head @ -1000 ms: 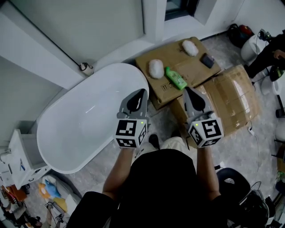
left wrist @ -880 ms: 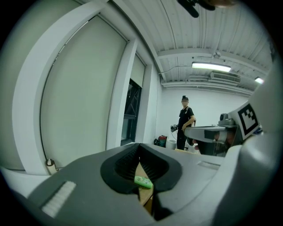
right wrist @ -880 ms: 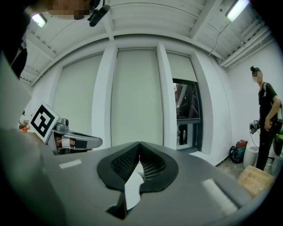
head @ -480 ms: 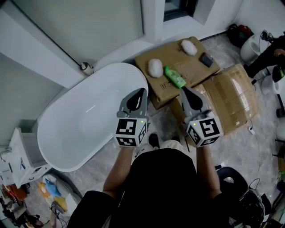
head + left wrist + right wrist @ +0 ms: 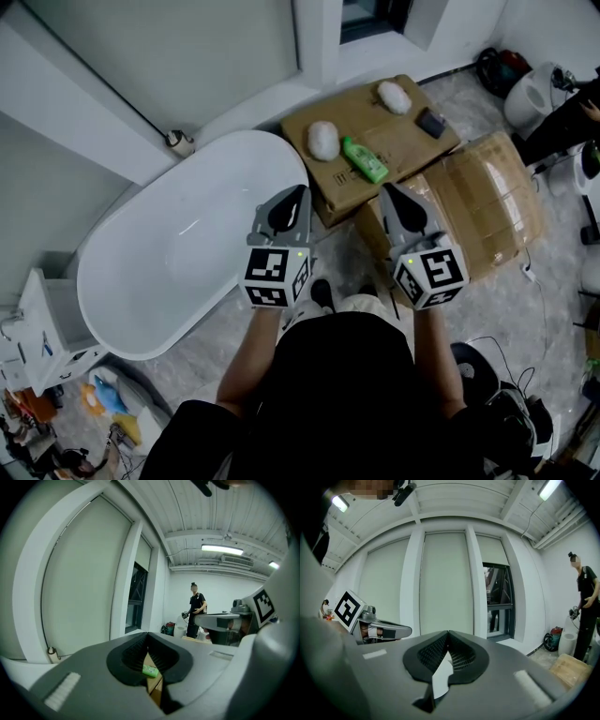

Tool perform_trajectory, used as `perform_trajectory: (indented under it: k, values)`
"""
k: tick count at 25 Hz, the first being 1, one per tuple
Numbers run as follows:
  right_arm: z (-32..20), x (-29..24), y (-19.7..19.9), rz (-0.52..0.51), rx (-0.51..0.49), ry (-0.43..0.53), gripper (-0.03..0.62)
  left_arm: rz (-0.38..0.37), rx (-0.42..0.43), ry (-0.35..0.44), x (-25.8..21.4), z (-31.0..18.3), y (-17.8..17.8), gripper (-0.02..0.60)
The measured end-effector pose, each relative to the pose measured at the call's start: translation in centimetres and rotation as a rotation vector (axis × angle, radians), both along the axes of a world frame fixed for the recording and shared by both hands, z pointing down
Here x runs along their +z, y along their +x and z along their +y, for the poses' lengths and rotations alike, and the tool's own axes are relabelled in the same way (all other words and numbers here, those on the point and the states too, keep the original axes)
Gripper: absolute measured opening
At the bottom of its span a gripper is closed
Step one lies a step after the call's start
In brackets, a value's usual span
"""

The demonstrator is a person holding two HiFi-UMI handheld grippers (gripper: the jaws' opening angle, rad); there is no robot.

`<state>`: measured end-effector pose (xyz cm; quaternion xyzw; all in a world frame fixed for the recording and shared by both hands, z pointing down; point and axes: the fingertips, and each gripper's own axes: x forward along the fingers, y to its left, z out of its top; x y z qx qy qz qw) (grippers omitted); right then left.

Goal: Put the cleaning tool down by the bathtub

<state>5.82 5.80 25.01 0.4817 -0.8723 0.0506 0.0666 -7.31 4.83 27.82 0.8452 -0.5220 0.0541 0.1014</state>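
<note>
Hovering side by side above the floor, the left tool (image 5: 300,192) and the right tool (image 5: 386,189) both point away from the person, each with its jaws pressed together and nothing between them. The left gripper view confirms it for the left tool (image 5: 147,634), and the right gripper view for the right tool (image 5: 448,633). The glossy white oval bathtub (image 5: 169,253) lies to the left, its near end just beside the left tool. Ahead sits a flat brown cardboard box (image 5: 403,145), touching or nearly touching the tub's end, and the cleaning things rest on it: a white fluffy pad (image 5: 323,141) closest to the tub, a second white fluffy pad (image 5: 394,97) at the far edge, a green plastic bottle (image 5: 364,159) lying on its side between them, and a small dark flat object (image 5: 431,122) — which of these is the cleaning tool I cannot tell. The bottle also shows beyond the closed left jaws (image 5: 150,670). A larger film-wrapped cardboard box (image 5: 487,202) lies to the right. A person in black (image 5: 197,609) stands in the background.
</note>
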Motion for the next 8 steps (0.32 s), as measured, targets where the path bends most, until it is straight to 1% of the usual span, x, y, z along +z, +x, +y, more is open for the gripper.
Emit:
perform_trajectory:
  k: [8]
  values:
    - [0.63,0.28,0.82,0.004,0.005,-0.008,0.008,0.003,0.009,-0.016,0.44,0.52,0.88,-0.001]
